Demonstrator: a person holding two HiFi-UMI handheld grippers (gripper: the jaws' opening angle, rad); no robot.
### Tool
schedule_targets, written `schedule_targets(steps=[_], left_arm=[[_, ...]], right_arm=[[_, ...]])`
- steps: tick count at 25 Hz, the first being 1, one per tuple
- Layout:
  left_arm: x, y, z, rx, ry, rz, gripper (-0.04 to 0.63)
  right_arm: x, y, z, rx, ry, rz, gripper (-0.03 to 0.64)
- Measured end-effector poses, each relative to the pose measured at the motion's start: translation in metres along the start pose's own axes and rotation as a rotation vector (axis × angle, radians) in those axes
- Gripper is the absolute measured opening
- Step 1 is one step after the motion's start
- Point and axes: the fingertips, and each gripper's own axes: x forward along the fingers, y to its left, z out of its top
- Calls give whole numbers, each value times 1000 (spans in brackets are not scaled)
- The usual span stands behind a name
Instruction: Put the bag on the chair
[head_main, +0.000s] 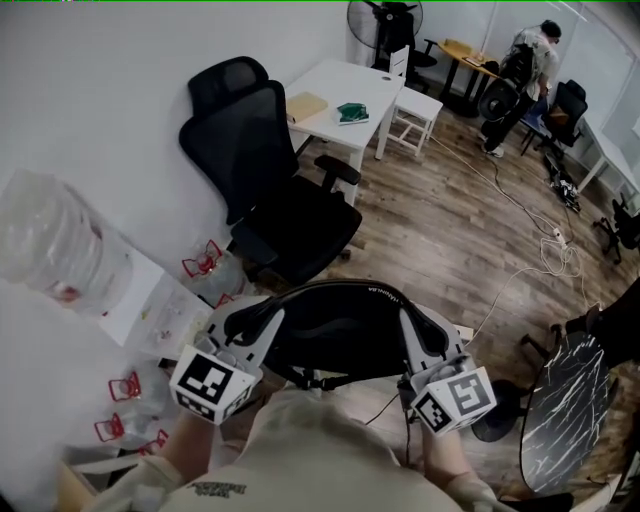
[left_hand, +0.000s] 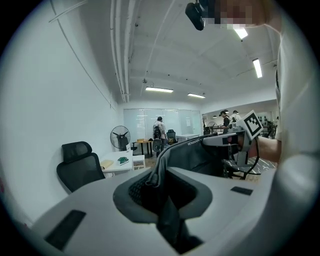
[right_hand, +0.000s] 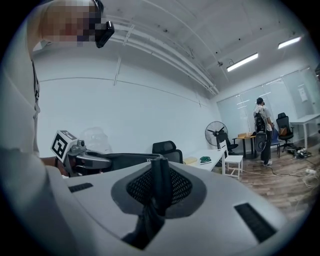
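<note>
A black bag (head_main: 335, 325) hangs stretched between my two grippers, in front of my body. My left gripper (head_main: 247, 322) is shut on the bag's left edge, and the dark fabric (left_hand: 159, 172) runs pinched between its jaws. On the opposite edge my right gripper (head_main: 418, 338) is shut too, with a fold of black fabric (right_hand: 161, 175) clamped upright in its jaws. The black office chair (head_main: 290, 225) stands just beyond the bag, with its seat facing me and its tall backrest towards the wall. The same chair (left_hand: 80, 167) shows at left in the left gripper view.
A white table (head_main: 335, 90) with a green book and a white chair (head_main: 415, 110) stand behind the office chair. Clear plastic bags (head_main: 60, 240) and red clips lie at left. At right are a dark marbled round table (head_main: 570, 400) and floor cables (head_main: 545, 240). A person (head_main: 525, 70) stands far back.
</note>
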Motion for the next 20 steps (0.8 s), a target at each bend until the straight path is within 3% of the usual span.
schedule_targets(steps=[14, 20], left_arm=[[120, 164, 31, -34, -11, -13, 69], [159, 224, 47, -8, -52, 8, 69]], right_arm=[[188, -69, 38, -20, 27, -39, 44], [255, -91, 55, -64, -11, -54, 44]])
